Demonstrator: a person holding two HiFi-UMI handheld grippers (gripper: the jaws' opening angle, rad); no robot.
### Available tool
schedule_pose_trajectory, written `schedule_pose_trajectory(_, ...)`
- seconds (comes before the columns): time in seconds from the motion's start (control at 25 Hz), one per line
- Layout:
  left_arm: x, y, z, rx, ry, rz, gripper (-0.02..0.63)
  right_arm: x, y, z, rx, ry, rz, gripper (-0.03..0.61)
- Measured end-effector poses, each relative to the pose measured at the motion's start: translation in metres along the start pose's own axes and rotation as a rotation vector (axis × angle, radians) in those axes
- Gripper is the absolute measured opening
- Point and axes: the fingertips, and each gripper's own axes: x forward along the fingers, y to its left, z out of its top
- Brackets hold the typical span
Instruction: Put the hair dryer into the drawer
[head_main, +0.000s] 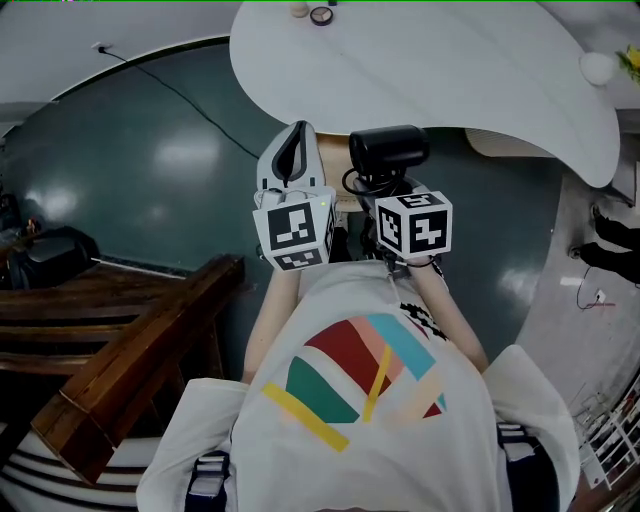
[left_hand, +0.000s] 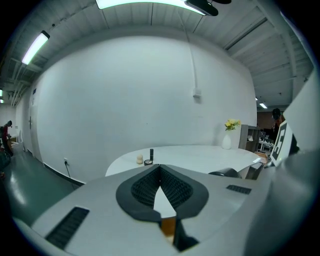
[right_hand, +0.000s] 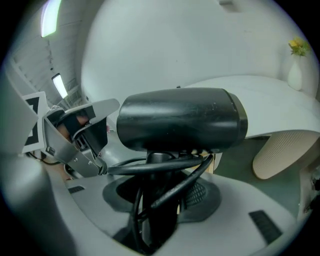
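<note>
Head view: a person in a white shirt (head_main: 370, 400) with coloured stripes holds both claws out over a dark green floor (head_main: 150, 170), just before the edge of a white counter (head_main: 450, 70). The black hair dryer (head_main: 390, 150) sits up in the right claw (head_main: 385, 188), in the air beside the left claw (head_main: 298, 135)

Left gripper view: the left claw's jaws meet at their tips, with nothing between them. Beyond them lies the counter, with a few small jars (left_hand: 145, 159) and a white vase (left_hand: 227, 140) of yellow flowers on it

Right gripper view: the right claw's jaws stand part open and clamp the hair dryer's handle. The barrel lies crosswise above them, and the black cord (right_hand: 165, 170) is looped round the handle
</note>
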Motion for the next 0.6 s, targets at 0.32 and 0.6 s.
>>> schedule_pose_trajectory(0.32,0.005,-0.003,-0.018,0.0,0.044,-0.021,0.017,0.018,-0.005,-0.034,0.065,0.123,-0.001,0.199)
schedule_pose_trajectory(0.6,0.007,0.002,-0.037,-0.019,0.09,-0.01,0.017,0.035,-0.016,-0.056,0.164,0.201,-0.006,0.199)
